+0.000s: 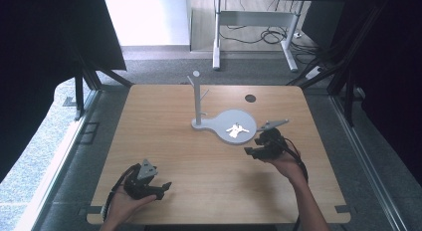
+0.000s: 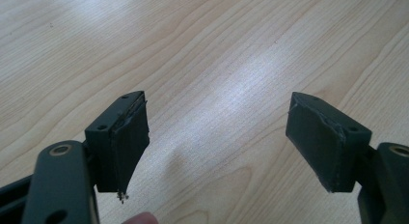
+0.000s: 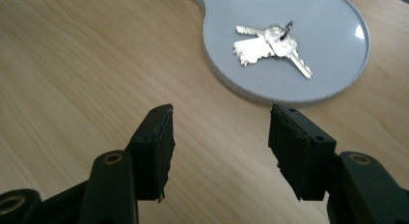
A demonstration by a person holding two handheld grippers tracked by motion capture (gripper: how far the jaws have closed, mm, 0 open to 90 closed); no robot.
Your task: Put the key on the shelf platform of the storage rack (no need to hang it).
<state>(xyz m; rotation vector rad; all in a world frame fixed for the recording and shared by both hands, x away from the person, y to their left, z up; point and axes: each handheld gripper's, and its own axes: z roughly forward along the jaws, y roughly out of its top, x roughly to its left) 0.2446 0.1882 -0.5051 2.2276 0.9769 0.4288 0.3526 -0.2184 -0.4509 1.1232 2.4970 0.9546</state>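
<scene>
Silver keys [image 3: 270,45] lying ahead of open, empty right tool [image 3: 219,147]; approach low, straddling the bunch.

Colour rundown: the table [image 1: 199,161] is light wood with a wavy grain, darker streaks running through it. The stand [image 1: 199,99] and its round tray [image 3: 333,21] are pale grey, almost bluish. Keys [image 3: 270,43] on the tray are shiny silver. Both grippers, left [image 2: 217,142] and right [image 3: 219,147], are matte black with brass-coloured rivets. Small dark disc [image 1: 250,98] near the table's far edge.
</scene>
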